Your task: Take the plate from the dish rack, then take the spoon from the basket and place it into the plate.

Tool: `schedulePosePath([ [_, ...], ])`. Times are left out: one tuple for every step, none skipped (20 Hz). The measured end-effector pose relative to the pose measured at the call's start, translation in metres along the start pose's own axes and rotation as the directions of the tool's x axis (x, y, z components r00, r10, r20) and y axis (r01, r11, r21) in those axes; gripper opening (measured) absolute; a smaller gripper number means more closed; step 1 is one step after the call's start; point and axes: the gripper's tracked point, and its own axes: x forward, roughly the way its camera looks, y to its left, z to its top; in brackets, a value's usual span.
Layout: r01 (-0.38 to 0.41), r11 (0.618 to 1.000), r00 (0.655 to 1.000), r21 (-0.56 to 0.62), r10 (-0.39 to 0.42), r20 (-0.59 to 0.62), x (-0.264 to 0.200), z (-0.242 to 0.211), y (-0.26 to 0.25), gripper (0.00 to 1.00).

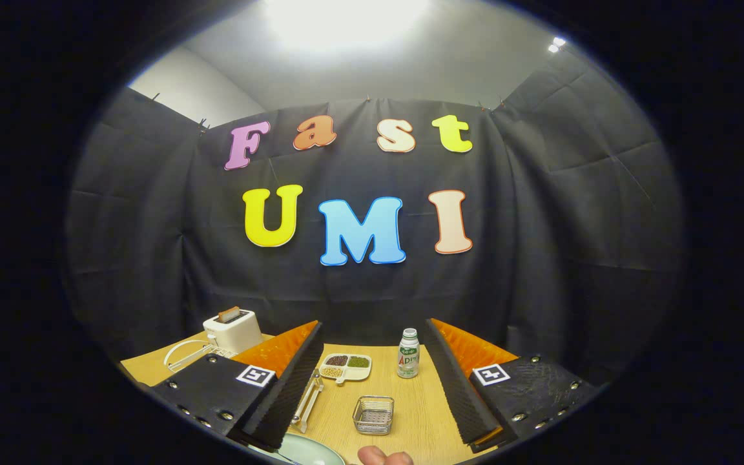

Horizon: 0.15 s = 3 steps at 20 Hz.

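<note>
Looking forward along the fingers, I see the gripper (372,381) held level above a wooden table (411,413), its two fingers spread wide apart with nothing between the pads; it holds nothing. Nearest to me, just behind the fingertips, a fingertip of a person's hand (383,457) shows at the near table edge. Beside it, under the left finger's tip, lies the rim of a pale green plate (307,450), flat on the table, with what looks like a spoon handle across it, though I cannot tell for sure. Between the fingers, slightly ahead, stands a small wire basket (373,414), upright; its contents are too small to make out. A pair of metal tongs (307,402) lies along the inner side of the left finger. Further ahead, still between the fingers, sit a white divided dish (345,367) holding dark, green and tan grains, and to its right an upright small white bottle (408,353) with a green label. Beyond the left finger, a white wire dish rack (186,354) stands just in front of a white toaster (232,329) with a slice in its slot.
</note>
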Motion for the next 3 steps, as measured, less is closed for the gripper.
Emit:
schedulePosePath([
  [-0.005,1.000,1.000,0.004,0.005,-0.003,0.0015,-0.0011,-0.0027,0.96],
  [-0.010,1.000,1.000,0.007,0.010,-0.004,0.0020,-0.0035,-0.0055,0.96],
  [-0.015,1.000,1.000,0.014,0.015,-0.008,0.0034,-0.0054,-0.0086,0.96],
])
